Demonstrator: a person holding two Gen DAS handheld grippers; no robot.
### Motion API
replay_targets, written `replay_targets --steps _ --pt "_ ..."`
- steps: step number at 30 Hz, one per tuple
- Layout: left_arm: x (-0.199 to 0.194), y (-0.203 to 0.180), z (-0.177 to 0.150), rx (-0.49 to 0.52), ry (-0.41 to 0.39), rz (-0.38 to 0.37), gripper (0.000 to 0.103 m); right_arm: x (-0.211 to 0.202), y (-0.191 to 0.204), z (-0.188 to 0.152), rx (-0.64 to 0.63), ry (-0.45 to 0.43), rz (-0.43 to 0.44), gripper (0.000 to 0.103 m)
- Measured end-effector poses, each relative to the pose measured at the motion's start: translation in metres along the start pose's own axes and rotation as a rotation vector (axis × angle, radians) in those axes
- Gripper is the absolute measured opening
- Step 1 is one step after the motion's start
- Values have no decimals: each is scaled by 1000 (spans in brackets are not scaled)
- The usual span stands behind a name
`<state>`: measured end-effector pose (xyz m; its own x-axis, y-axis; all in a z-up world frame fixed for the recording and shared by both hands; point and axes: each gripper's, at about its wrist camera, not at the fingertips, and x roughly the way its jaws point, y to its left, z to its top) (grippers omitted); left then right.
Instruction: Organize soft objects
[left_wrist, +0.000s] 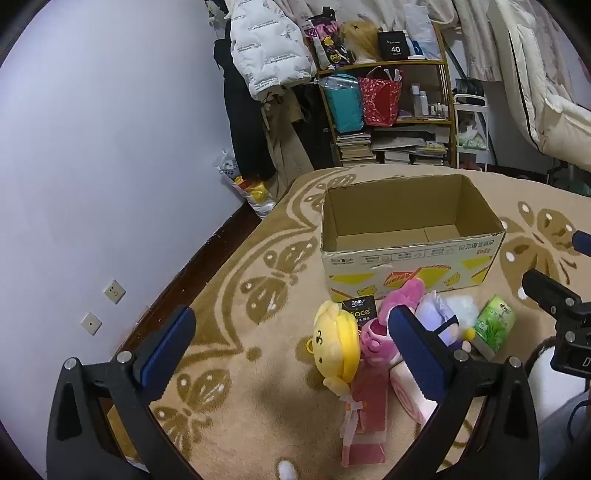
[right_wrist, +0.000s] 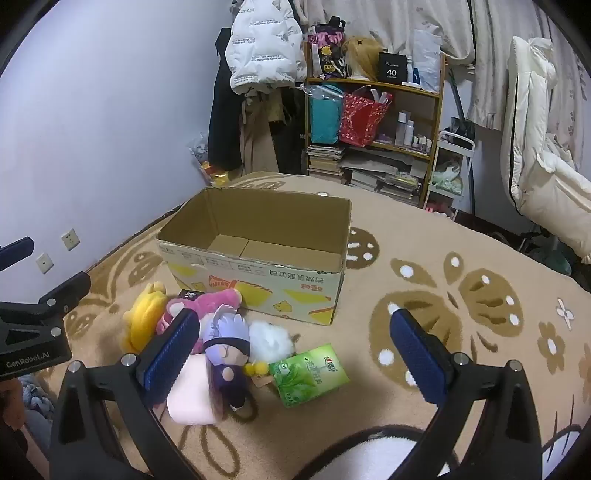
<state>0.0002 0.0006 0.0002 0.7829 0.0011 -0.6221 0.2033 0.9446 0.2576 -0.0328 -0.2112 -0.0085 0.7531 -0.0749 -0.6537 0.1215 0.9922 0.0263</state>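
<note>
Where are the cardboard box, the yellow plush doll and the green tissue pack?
cardboard box (right_wrist: 258, 275): right wrist view, on its printed front wall.
yellow plush doll (left_wrist: 338, 341): left wrist view, on its head.
green tissue pack (right_wrist: 308, 373): right wrist view, on its top face.

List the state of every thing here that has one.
cardboard box: open, empty, upright
left tool: open, holding nothing
right tool: open, holding nothing
yellow plush: lying on rug
purple-haired doll: lying on rug
green tissue pack: lying flat, sealed
</note>
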Motion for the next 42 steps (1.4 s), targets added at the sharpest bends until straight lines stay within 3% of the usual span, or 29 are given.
replay_targets --steps 4,10,42 --pt "2 7 0 -22 6 -32 103 1 -3 0 7 -7 6 103" --pt "0 -2 -3 24 -1 4 103 3 -8 1 21 1 15 103" --pt "7 3 3 8 28 16 103 3 -11 -2 32 19 6 103"
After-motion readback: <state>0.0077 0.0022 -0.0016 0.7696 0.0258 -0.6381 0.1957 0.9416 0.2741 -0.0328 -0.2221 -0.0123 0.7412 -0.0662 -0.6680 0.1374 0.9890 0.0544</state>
